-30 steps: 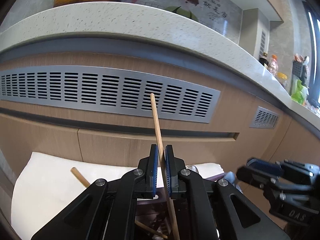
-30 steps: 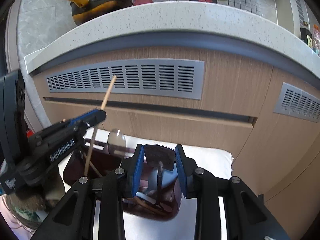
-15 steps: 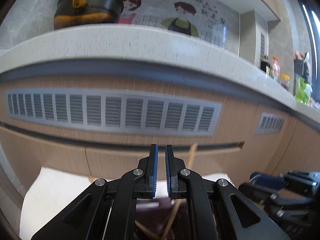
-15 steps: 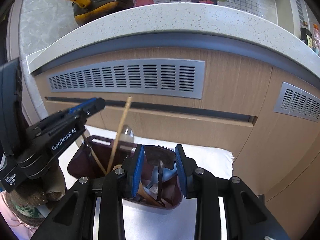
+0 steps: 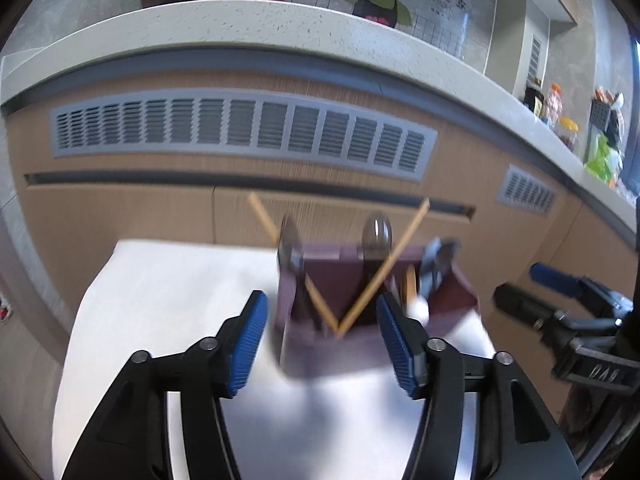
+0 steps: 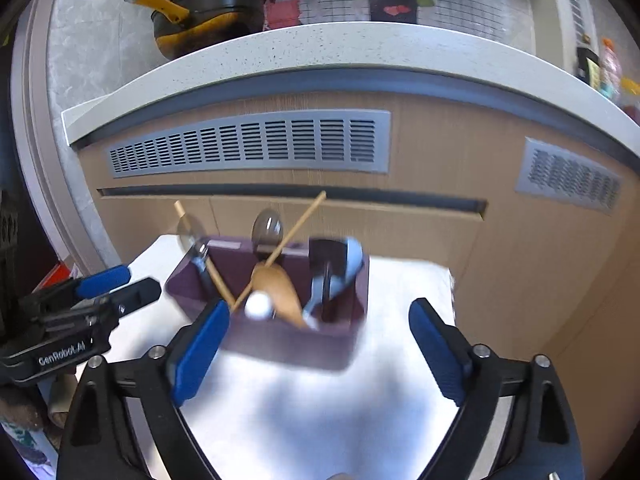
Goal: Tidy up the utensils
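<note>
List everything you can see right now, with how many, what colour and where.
Utensil holder: one, maroon, on the white cloth.
Chopsticks: two, tan, crossed inside the holder.
Metal spoons: two, silver, standing in the holder.
Wooden spoon: one, tan, in the holder.
White cloth: one, under the holder.
Pan: one, black and yellow, on the counter.
Vents: two, grey, in the cabinet front.
Left gripper: jaws open, empty.
Right gripper: jaws open, empty.

1 maroon utensil holder (image 6: 280, 344) stands on 1 white cloth (image 6: 304, 412). It holds 2 wooden chopsticks (image 5: 384, 268), crossed in a V, 2 metal spoons (image 6: 267, 227), 1 wooden spoon (image 6: 280, 288), 1 pale blue spoon (image 6: 352, 260) and 1 white-tipped utensil (image 6: 258, 306). 2 grippers (image 6: 316, 344) are in view. Blur hides any finer count.
</note>
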Demonstrator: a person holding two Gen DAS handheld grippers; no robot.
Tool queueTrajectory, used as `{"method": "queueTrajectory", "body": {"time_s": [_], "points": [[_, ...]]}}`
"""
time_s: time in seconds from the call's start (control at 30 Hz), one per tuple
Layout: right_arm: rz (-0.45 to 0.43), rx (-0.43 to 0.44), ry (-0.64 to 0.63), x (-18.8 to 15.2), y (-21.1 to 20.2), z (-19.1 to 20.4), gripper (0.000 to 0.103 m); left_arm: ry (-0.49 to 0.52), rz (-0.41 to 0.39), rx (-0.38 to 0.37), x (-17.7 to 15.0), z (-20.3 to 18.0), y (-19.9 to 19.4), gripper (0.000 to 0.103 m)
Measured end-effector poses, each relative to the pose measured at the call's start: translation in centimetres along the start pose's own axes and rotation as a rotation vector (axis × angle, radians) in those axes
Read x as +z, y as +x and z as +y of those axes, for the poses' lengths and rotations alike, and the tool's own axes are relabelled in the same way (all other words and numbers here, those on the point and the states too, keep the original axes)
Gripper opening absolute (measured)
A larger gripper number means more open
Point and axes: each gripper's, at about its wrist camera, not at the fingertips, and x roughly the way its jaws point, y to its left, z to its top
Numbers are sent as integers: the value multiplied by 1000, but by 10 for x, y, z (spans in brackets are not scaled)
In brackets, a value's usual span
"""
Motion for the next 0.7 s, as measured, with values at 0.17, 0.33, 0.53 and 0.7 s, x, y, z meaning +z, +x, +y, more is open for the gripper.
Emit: {"method": "queueTrajectory", "body": {"time_s": [0.17, 0.33, 0.53, 0.7], "points": [[5, -20, 77, -39, -37, 0, 98, 13, 13, 50, -40, -4, -45, 86], [-36, -77, 118, -73, -76, 8, 98, 42, -34, 138, -78, -11, -93, 96], [-100, -174, 81, -110, -115, 26, 102, 100, -83, 226, -114, -24, -143, 103], [-96, -175, 93, -129, -130, 28, 102, 87, -110, 226, -124, -28, -165, 103]]}}
